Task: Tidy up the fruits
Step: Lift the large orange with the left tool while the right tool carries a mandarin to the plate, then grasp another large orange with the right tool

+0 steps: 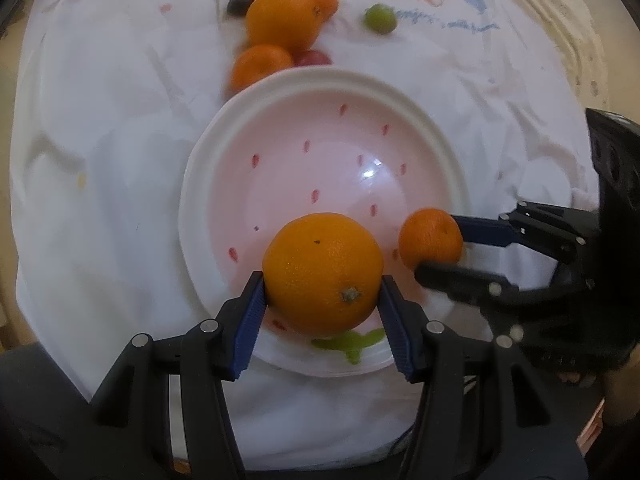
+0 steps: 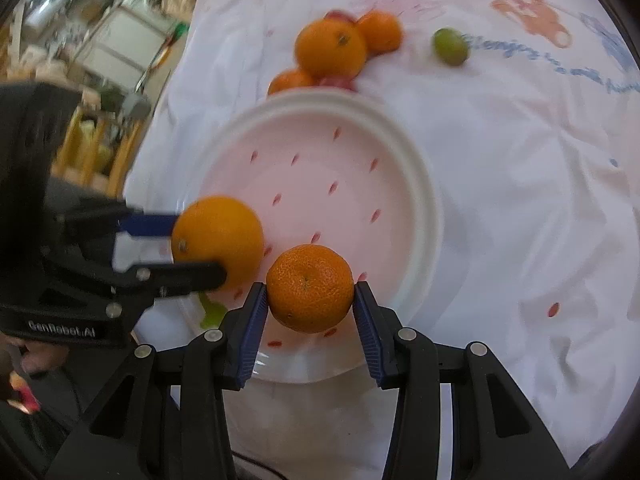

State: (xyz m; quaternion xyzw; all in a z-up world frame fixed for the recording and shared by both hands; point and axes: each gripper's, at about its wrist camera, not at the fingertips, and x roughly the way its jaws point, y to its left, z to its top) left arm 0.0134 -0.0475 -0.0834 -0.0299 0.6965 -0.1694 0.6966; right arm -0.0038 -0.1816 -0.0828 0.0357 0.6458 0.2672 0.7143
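My left gripper (image 1: 322,304) is closed on a big orange (image 1: 323,272), its blue pads (image 1: 253,322) pressing the fruit's two sides. My right gripper (image 2: 310,304) holds a mandarin (image 2: 310,288) the same way. Both fruits hang over the near part of the pink bowl (image 1: 200,184), the orange toward its left side and the mandarin toward its right, just beside each other but not touching. I cannot tell how high above the bowl they hang.

The orange looks heavy for its size and firm, with a pebbled skin that should not slip against ribbed pads. The hold across its widest part seems right; any lower and it could squirt out. The mandarin looks lighter and softer, with loose skin, so I judge it wants a gentler squeeze to avoid bruising.

Neither fruit has much of a long axis. The orange's stem (image 1: 350,294) faces back toward me and slightly down. The mandarin is a little flattened, and a small dimple (image 2: 306,279) at one end of its axis faces my camera, so the short axis runs roughly along the fingers.

More fruit lies on the white cloth (image 1: 100,160) at the far edge of the worktop: oranges (image 1: 282,20), red and dark grapes, and a green one (image 1: 379,19) set apart to the right.
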